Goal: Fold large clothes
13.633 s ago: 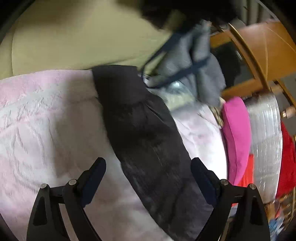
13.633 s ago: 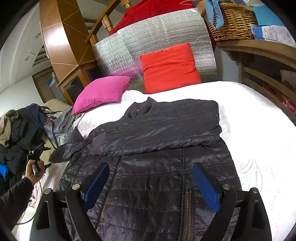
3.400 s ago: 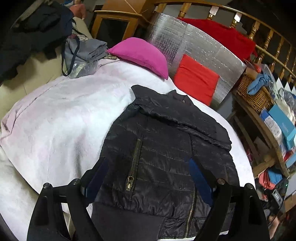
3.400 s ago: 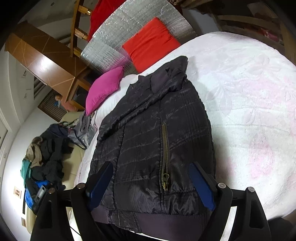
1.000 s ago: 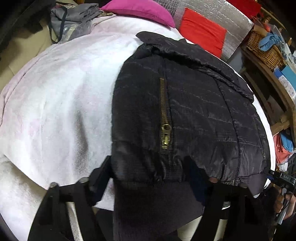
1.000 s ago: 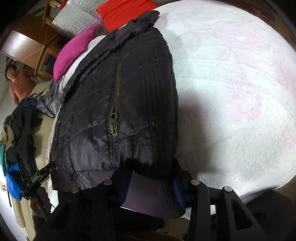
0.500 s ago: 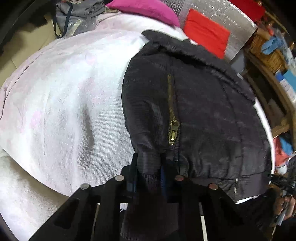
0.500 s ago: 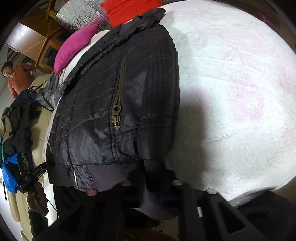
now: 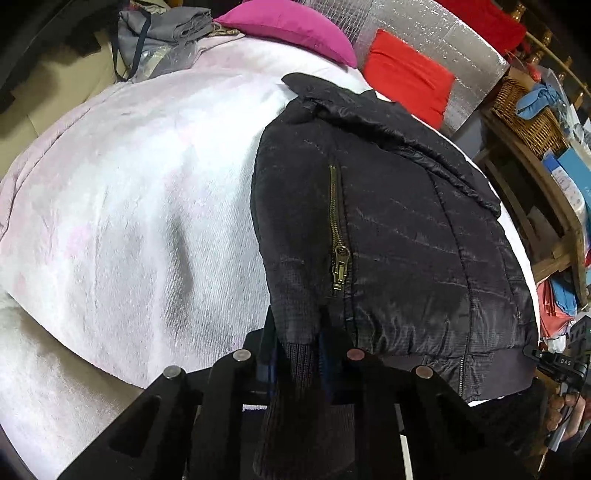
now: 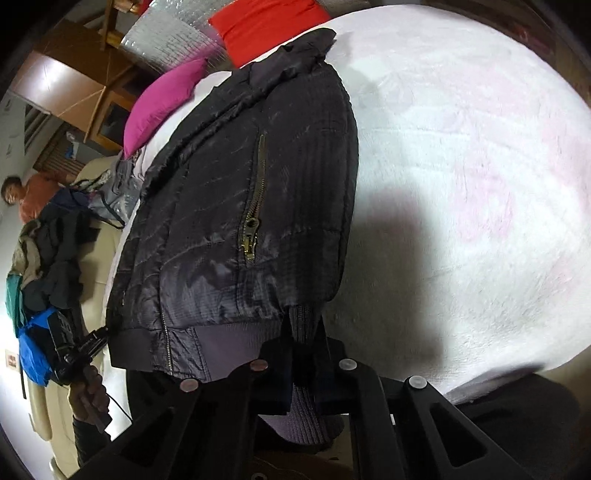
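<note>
1. Your left gripper (image 9: 295,332) is clamped on the ribbed hem of the black jacket (image 9: 388,221) at its near left corner; the two fingers stand close together with the knit band pinched between them.
2. Your right gripper (image 10: 306,343) is likewise closed tight on the ribbed hem, at the jacket's near right corner (image 10: 236,206), with the knit band hanging down between the fingers.
3. The jacket lies on the white bedspread (image 9: 129,192), its sleeves tucked in so it forms a compact block, collar at the far end and hem at the near edge of the bed.
4. A brass pocket zipper (image 9: 338,240) runs lengthwise on the jacket's left panel, its pull toward the near end just beyond your left gripper.
5. In the right wrist view a matching pocket zipper (image 10: 255,206) sits on the right panel, again with the pull toward the hem.
6. Beyond the collar a magenta pillow (image 9: 288,29) lies on the far left of the bed, and a red cushion (image 9: 410,88) leans against a silver foil panel (image 9: 443,33) to its right.
7. A wicker basket (image 9: 528,110) stands on a wooden shelf to the far right of the bed.
8. A heap of grey clothing (image 9: 162,33) lies at the far left beside the bedspread.
9. In the right wrist view a person in an orange top (image 10: 33,195) stands far off on the left.
</note>
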A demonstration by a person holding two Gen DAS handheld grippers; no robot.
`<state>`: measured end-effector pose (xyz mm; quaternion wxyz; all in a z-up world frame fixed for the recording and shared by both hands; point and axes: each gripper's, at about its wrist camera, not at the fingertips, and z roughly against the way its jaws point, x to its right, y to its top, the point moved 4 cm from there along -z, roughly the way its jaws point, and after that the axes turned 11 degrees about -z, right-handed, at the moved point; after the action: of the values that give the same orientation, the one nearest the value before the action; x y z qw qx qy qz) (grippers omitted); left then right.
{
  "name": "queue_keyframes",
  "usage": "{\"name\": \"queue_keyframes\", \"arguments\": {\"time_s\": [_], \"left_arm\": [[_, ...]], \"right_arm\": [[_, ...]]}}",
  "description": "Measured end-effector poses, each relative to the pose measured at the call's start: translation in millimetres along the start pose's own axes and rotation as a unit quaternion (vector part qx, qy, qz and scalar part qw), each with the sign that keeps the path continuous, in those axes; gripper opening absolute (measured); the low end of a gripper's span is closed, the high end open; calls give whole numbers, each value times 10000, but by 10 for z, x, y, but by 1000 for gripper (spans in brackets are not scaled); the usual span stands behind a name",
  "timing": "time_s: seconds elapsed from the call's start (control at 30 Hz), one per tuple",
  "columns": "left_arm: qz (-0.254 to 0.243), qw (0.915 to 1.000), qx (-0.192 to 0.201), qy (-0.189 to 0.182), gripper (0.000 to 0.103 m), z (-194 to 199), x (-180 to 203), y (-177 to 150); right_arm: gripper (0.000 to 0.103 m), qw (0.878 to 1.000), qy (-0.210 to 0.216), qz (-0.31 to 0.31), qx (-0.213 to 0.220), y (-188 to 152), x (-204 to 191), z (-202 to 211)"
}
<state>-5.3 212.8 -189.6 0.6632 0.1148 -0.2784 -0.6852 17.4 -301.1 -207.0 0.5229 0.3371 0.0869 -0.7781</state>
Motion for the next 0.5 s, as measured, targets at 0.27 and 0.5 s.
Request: {"name": "queue_keyframes", "arguments": {"time_s": [0.27, 0.5], "left_arm": [[-71, 9999, -33, 152, 19, -87, 18, -25], [-121, 9998, -49, 174, 19, -112, 21, -4]], "right_arm": [[9, 9999, 84, -56, -60, 1, 53, -22], [9, 10000, 62, 5, -32, -5, 27, -21]]}}
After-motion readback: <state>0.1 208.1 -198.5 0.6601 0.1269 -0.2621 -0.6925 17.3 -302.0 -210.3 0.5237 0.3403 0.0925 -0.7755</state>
